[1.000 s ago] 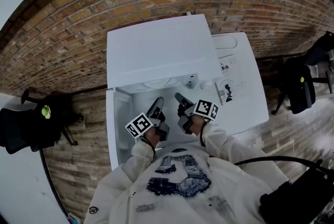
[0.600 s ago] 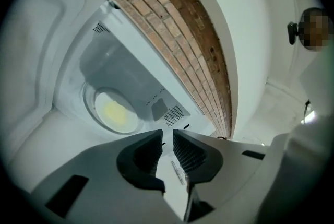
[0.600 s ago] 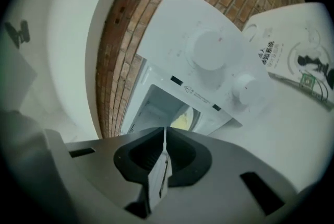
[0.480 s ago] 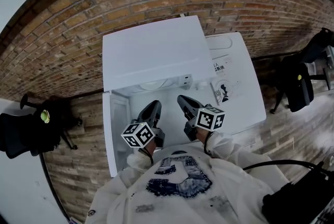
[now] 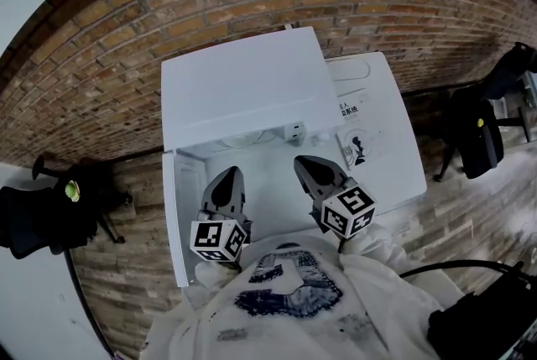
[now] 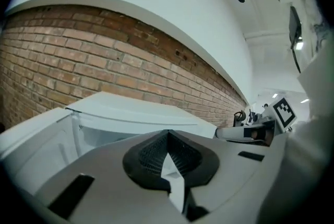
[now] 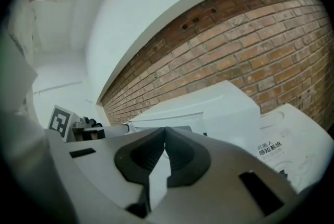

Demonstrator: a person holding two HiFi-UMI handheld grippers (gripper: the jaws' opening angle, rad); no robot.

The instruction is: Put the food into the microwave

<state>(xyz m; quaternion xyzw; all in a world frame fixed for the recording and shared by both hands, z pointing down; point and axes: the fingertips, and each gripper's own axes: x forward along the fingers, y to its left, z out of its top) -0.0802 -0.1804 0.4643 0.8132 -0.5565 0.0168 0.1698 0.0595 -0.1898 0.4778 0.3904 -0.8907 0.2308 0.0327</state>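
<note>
The white microwave (image 5: 243, 86) stands against the brick wall, its door (image 5: 178, 211) swung open to the left and its pale cavity (image 5: 252, 147) showing below its top. No food shows in any view. My left gripper (image 5: 225, 175) hovers in front of the opening; its jaws have just been closing and now meet with nothing between them (image 6: 168, 134). To the right of it, at the same height, my right gripper (image 5: 309, 167) is shut and empty as well (image 7: 165, 131). Both point towards the microwave (image 6: 135, 110), about level.
A white unit (image 5: 382, 140) with a printed sticker adjoins the microwave on the right. Brick wall (image 5: 101, 56) runs behind. A black stand (image 5: 50, 211) sits at the left and a black chair (image 5: 480, 140) at the right. Black gear (image 5: 487, 325) lies at the lower right.
Both grippers have risen out from low in front of the opening and rolled upright. The left jaws went from open to shut, with nothing in them.
</note>
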